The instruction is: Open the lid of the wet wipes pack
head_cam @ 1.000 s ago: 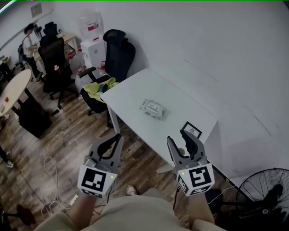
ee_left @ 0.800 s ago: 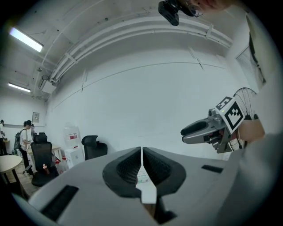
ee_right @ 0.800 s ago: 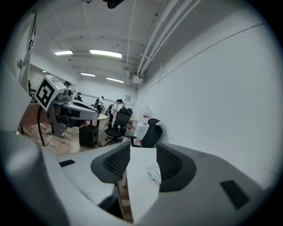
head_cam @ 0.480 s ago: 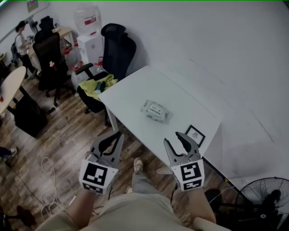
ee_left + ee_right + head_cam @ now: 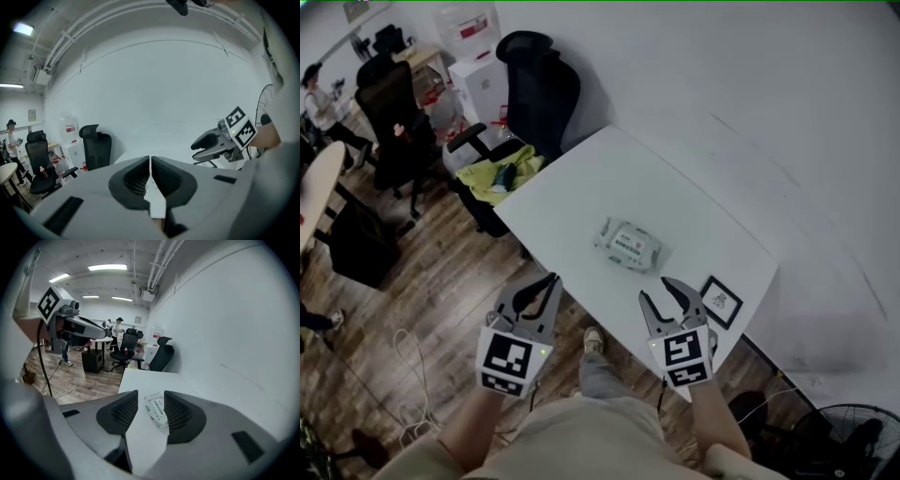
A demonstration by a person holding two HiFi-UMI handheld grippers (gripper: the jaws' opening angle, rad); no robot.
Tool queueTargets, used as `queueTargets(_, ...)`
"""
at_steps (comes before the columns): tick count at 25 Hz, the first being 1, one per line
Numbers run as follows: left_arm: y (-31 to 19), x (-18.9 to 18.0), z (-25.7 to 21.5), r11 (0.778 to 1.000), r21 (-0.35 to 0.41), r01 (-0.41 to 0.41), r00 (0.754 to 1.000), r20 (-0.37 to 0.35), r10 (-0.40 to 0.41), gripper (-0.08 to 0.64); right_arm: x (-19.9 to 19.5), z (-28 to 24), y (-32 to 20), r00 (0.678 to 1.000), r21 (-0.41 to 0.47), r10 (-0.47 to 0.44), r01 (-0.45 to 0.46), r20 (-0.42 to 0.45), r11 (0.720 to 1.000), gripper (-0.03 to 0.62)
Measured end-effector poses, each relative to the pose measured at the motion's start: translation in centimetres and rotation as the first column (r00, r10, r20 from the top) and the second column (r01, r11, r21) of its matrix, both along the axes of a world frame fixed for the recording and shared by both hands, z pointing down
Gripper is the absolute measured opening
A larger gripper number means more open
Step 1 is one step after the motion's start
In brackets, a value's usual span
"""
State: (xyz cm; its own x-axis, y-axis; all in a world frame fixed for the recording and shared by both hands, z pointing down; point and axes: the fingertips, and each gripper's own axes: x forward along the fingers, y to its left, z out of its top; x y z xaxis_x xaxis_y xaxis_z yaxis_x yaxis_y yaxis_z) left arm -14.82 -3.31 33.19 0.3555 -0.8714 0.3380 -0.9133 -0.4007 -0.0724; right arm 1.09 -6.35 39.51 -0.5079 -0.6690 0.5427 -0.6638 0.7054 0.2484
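The bench has drawn nearer. The wet wipes pack now sits at twelve o'clock of the right hand-held gripper (spread, empty). The left hand-held gripper is pressed together. Only approaching, I'd judge.

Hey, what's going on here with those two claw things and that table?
A person stands at a white table with a two-jaw gripper in each hand. A wet wipes pack lies flat on the table, and its lid looks shut. The right gripper points toward the pack with its jaws apart and empty. The left gripper has its jaws together and holds nothing. Neither touches the pack yet.
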Motion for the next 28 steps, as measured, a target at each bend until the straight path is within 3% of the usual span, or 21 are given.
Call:
queueTargets(6,-7.3,0.4,5.3,0.995,-0.102,-0.015,0.999,0.039,0.019,0.031,-1.0,5.7,-6.6,0.996,-0.073,-0.04,0.034,-0.081,0.997,0.184)
queueTargets(8,-9.3,0.7,7.1,0.99,-0.138,-0.028,0.998,0.059,0.036,0.031,-1.3,7.6,-8.4,0.992,-0.098,-0.057,0.046,-0.11,0.994,0.133)
queueTargets(13,-12.9,1.7,11.1,0.973,-0.222,-0.056,0.993,0.087,0.077,0.031,-2.2,11.4,-11.1,0.977,-0.141,-0.12,0.096,-0.177,0.985,0.126)
queueTargets(21,-15.9,3.3,16.6,0.935,-0.33,-0.13,0.979,0.107,0.173,0.031,-3.1,16.4,-13.4,0.957,-0.207,-0.146,0.095,-0.249,0.974,0.127)
queueTargets(28,-18.1,4.9,21.0,0.892,-0.398,-0.217,0.957,0.093,0.274,0.031,-2.4,18.6,-15.6,0.958,-0.222,-0.098,0.037,-0.27,0.974,0.132)
